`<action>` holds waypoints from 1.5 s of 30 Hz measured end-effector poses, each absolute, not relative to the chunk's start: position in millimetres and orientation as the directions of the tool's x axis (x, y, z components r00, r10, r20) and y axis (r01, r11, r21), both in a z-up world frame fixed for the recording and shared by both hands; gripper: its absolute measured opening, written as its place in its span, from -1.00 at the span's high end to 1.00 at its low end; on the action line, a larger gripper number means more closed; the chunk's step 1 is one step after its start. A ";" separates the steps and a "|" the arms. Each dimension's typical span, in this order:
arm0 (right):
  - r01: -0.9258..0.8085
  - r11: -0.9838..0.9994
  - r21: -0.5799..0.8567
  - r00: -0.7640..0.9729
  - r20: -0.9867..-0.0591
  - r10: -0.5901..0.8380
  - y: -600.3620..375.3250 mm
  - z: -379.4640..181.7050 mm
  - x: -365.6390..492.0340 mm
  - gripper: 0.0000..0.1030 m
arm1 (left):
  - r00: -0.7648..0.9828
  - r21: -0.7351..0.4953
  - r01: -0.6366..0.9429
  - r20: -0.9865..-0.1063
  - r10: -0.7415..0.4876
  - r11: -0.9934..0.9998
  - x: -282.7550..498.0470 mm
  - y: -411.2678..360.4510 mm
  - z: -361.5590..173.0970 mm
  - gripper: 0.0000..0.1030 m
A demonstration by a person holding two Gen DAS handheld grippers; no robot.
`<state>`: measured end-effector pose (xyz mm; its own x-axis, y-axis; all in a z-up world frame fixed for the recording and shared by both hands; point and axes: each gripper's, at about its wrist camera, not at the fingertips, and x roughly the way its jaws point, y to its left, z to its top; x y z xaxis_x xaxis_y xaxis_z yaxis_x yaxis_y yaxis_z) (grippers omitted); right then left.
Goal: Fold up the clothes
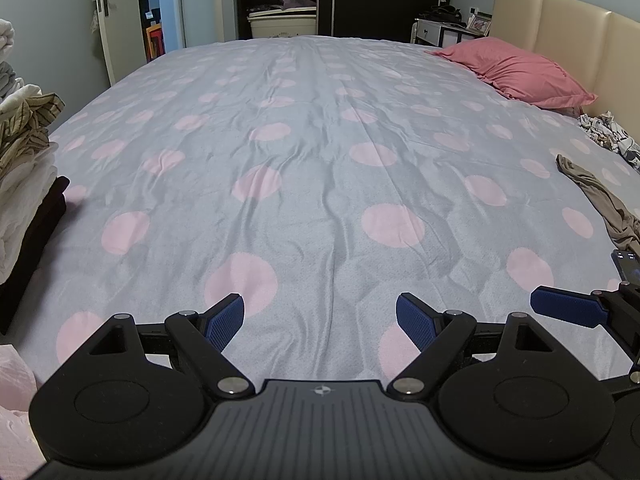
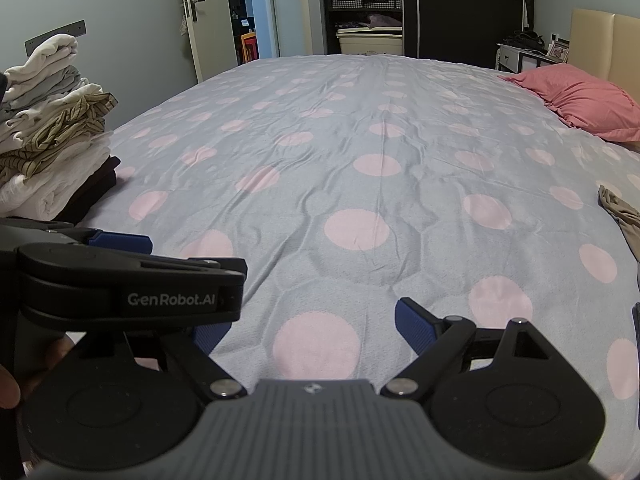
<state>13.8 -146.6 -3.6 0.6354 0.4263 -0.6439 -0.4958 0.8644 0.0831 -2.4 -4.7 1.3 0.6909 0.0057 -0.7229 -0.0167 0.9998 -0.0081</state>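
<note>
1. A crumpled tan garment (image 1: 608, 208) lies unfolded on the bed (image 1: 320, 140) near its right edge, well apart from both tools; the right wrist view shows it at the far right (image 2: 624, 220).
2. A stack of folded clothes (image 2: 52, 128), white, grey and olive-striped over a dark piece, sits at the bed's left edge.
3. The left tool (image 1: 320, 322) is spread wide, its blue pads (image 1: 224, 322) far apart, holding nothing and hovering low over the spotted sheet without any cloth between the fingers.
4. The right tool (image 2: 316, 328) is likewise released and empty, fingers spread above the sheet; its left pad is partly hidden behind the left tool's body.
5. The two tools sit just beside each other; each camera catches the other at its edge.
6. A patterned cloth (image 1: 608, 136) is bunched by the headboard (image 1: 560, 32), near a pink pillow (image 1: 516, 70).
7. A phone (image 1: 628, 266) rests on the bed at the right edge.
</note>
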 end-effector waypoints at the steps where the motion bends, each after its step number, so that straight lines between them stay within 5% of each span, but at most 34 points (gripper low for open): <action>1: -0.496 0.865 0.082 0.636 -0.644 0.425 -145.9 -3.3 13.8 -0.74 | 0.691 -0.008 -0.017 -0.723 0.006 1.000 -2.5 -5.1 1.4 -0.62; 45: -0.510 0.857 0.072 0.634 -0.642 0.431 -143.3 -0.6 11.2 -0.74 | 0.689 -0.012 -0.026 -0.725 0.009 1.000 -4.8 -3.9 -0.4 -0.62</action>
<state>11.2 -143.3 -0.6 0.6340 0.4307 -0.6423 -0.5097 0.8573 0.0717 -4.8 -3.9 -0.4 0.6892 0.0092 -0.7246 -0.0262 0.9996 -0.0122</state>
